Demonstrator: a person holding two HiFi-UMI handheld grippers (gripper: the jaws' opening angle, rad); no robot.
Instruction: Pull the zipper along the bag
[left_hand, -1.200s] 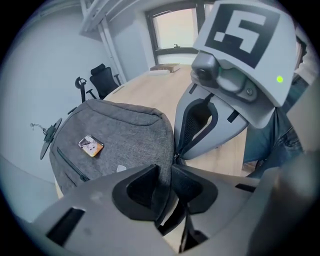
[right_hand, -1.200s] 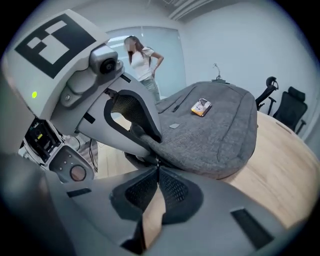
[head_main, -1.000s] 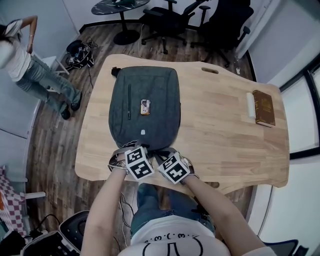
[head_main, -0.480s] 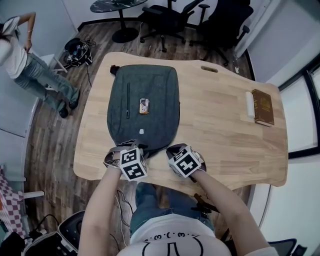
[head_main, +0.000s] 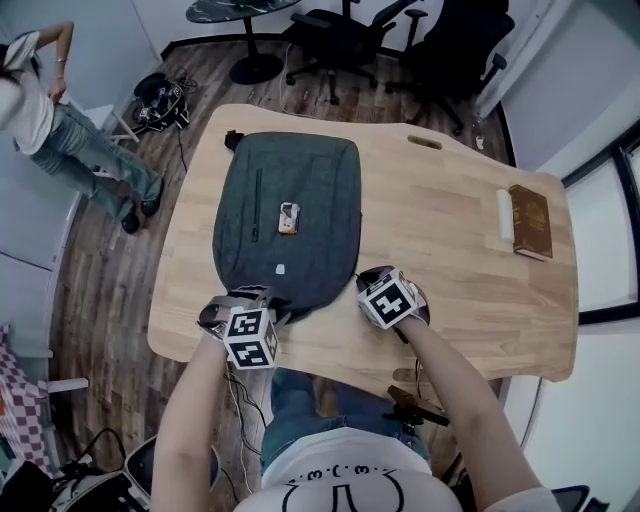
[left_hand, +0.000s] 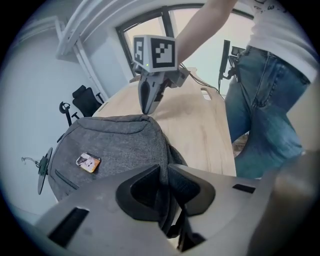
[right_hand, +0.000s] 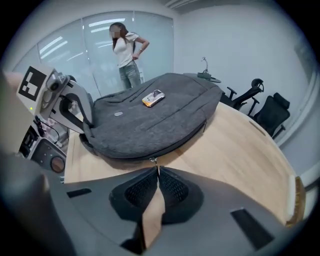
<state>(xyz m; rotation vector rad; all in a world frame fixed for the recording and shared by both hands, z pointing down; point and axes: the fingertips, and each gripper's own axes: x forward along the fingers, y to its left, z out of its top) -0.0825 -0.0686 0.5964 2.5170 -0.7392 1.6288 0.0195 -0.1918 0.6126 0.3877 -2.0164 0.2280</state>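
A grey backpack (head_main: 290, 200) lies flat on the wooden table (head_main: 450, 260), its bottom end toward me. My left gripper (head_main: 273, 306) is at the bag's near left corner; in the left gripper view its jaws (left_hand: 164, 172) are closing on a fold of the grey fabric (left_hand: 162, 160), pads pressing it. My right gripper (head_main: 364, 282) is at the near right corner. In the right gripper view it (right_hand: 157, 175) pinches the thin zipper pull (right_hand: 156, 166) at the bag's edge (right_hand: 155, 145), jaws starting to open.
A brown book (head_main: 530, 221) with a white roll beside it lies at the table's right end. A small card (head_main: 288, 216) sits on the bag. Office chairs (head_main: 340, 40) stand beyond the table. A person (head_main: 50, 130) stands at the far left.
My right gripper has moved right along the bag's near edge, from its middle to the right corner. The left gripper has shifted slightly left and toward me.
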